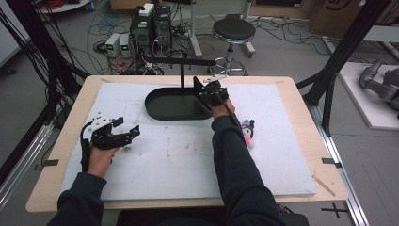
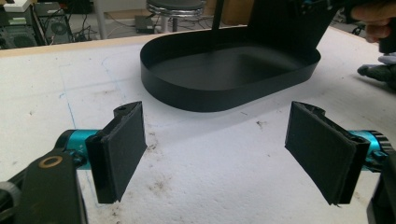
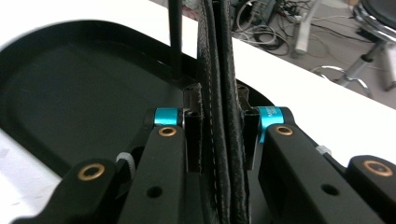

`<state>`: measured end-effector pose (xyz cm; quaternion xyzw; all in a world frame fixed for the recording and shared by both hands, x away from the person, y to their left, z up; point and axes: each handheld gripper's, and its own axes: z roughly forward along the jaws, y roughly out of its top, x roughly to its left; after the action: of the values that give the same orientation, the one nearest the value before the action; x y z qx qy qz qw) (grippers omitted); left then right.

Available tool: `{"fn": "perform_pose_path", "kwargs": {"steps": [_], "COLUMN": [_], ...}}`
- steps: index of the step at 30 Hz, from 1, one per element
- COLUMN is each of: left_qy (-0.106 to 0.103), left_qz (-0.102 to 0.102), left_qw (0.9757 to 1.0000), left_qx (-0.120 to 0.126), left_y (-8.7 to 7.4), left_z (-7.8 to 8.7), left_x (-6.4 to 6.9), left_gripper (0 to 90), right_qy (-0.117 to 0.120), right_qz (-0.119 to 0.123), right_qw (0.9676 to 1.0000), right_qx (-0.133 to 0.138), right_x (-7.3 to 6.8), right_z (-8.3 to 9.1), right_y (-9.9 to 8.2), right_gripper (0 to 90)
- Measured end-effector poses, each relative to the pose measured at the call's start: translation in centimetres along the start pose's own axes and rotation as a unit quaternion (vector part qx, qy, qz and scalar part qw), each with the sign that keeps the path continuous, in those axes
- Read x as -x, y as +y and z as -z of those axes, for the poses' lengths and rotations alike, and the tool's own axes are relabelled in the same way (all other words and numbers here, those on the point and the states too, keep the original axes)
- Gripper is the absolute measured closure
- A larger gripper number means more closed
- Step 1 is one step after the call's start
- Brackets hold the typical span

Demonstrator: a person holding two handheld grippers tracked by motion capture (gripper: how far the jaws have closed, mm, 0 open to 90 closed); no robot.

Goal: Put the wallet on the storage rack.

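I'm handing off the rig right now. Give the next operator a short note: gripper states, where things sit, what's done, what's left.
Right gripper: shut on a flat black stitched piece, held upright over the right end of the black oval tray.
Left gripper: open, holding nothing, low over the white mat, left of the tray.
The tray sits at the mat's far middle, with a thin post rising from it. A small plush toy lies by the right forearm.
Done: the piece is gripped.
Left: probably placing or hanging it at the stand, then releasing.

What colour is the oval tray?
Black, matte; the oval tray shows best in the left gripper view.
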<state>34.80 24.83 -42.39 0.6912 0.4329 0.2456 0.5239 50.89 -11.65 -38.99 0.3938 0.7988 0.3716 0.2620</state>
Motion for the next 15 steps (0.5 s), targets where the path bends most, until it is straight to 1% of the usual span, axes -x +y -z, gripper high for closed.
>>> {"fn": "perform_pose_path", "kwargs": {"steps": [1,2,4,7,8,10,11,12,13,15], "left_qy": [-0.001,-0.001,-0.001,0.000,0.000,-0.001,0.000,-0.001,-0.001,0.000], "left_qz": [0.000,-0.001,-0.001,-0.002,-0.002,-0.003,-0.003,-0.002,-0.003,-0.003], "left_qw": [1.0000,1.0000,1.0000,1.0000,1.0000,1.0000,1.0000,1.0000,1.0000,1.0000], "left_qx": [0.000,0.000,0.000,0.003,0.003,0.001,0.001,0.001,0.001,0.001], "left_y": [0.0,0.0,0.0,0.0,0.0,0.0,0.0,0.0,0.0,0.0], "left_z": [0.0,0.0,0.0,0.0,0.0,0.0,0.0,0.0,0.0,0.0], "left_x": [0.0,0.0,0.0,0.1,0.1,0.1,0.1,0.2,0.1,0.1], "left_gripper": [20.1,20.1,20.1,20.1,20.1,20.1,20.1,20.1,20.1,20.1], "right_qy": [-0.008,-0.008,-0.022,-0.042,-0.052,-0.076,-0.082,-0.082,-0.088,-0.087], "right_qz": [0.003,0.003,0.002,0.004,0.009,0.027,0.030,0.030,0.034,0.034], "right_qw": [1.0000,1.0000,0.9998,0.9991,0.9986,0.9967,0.9962,0.9962,0.9955,0.9956], "right_qx": [-0.003,-0.003,-0.006,-0.001,-0.002,-0.005,-0.004,-0.004,-0.006,-0.002], "right_x": [0.0,0.0,-0.1,-0.2,-0.3,-0.7,-0.8,-0.8,-0.9,-1.1], "right_z": [-0.3,-0.3,-0.8,-1.4,-1.6,-2.1,-2.3,-2.3,-2.5,-2.6], "right_y": [-0.1,-0.1,-0.3,-0.5,-0.6,-0.7,-0.7,-0.7,-0.7,-0.7], "right_gripper": [78.7,78.7,78.7,78.8,78.7,78.6,78.6,78.6,78.3,76.8]}}
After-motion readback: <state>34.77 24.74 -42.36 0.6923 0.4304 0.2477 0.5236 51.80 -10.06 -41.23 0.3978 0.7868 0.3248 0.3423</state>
